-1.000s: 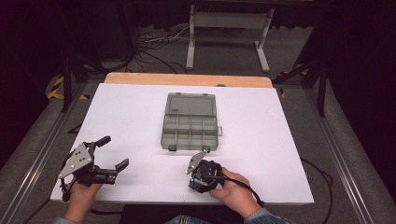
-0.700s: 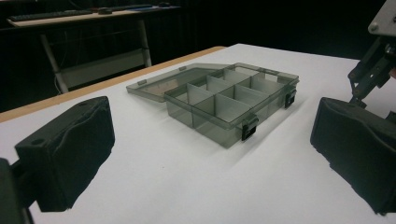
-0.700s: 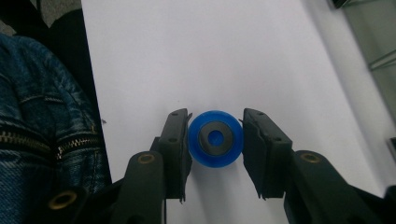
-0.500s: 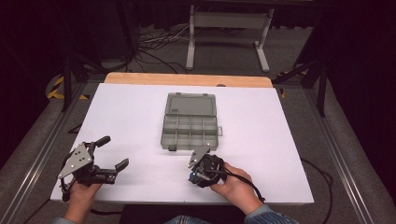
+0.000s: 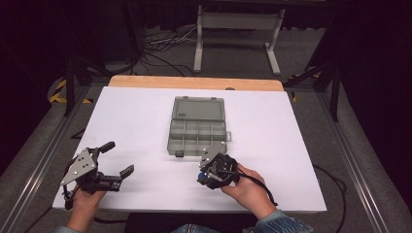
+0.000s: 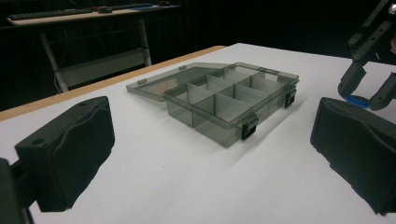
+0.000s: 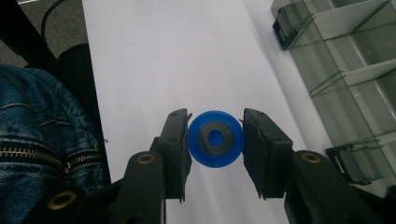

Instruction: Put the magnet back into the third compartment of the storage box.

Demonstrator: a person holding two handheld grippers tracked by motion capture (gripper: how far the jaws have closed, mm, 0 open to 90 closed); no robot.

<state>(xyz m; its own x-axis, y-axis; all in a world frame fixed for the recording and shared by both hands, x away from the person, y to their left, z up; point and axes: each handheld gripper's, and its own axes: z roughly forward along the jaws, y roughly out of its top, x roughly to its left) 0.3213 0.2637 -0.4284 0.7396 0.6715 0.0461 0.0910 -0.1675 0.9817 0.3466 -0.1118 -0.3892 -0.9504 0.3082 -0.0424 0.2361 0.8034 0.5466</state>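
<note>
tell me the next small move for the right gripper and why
Probably carry the blue disc over to the open compartment box and hold it above one of the compartments. The right gripper is shut on the disc and the box sits just ahead of it, lid laid back, its visible compartments looking bare. The left gripper is open and off to the side, out of the way.

black gripper [image 7: 215, 140] (brass screws), denim sleeve [image 5: 282, 222]

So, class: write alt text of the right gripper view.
The right gripper grips a round blue disc between its black fingers above a white table. An open clear compartment box sits at the right edge.
</note>
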